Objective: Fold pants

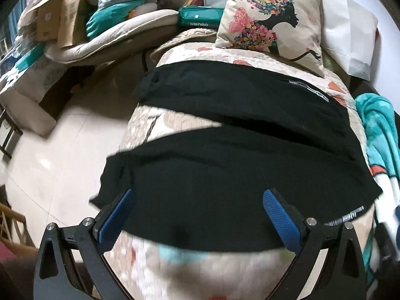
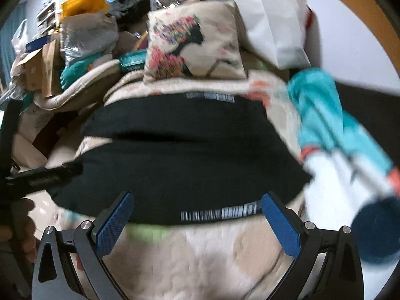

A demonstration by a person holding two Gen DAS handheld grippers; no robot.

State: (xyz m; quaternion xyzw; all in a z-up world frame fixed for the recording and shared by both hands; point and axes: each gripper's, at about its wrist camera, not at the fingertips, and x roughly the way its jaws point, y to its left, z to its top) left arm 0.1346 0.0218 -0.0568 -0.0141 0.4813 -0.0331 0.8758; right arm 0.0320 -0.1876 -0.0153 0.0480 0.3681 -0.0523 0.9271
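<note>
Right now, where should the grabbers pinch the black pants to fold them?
Probably the near edge of the black pants, from the front. That hem lies flat on the quilt, just ahead of the left gripper and the right gripper. Both are open, so each could slide onto the edge, left near the leg end, right by the white print.

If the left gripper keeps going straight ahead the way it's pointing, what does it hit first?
Most likely the black pants: the open left gripper frames the near leg, spread on the quilted cover. Depth is unclear through the fisheye.
</note>
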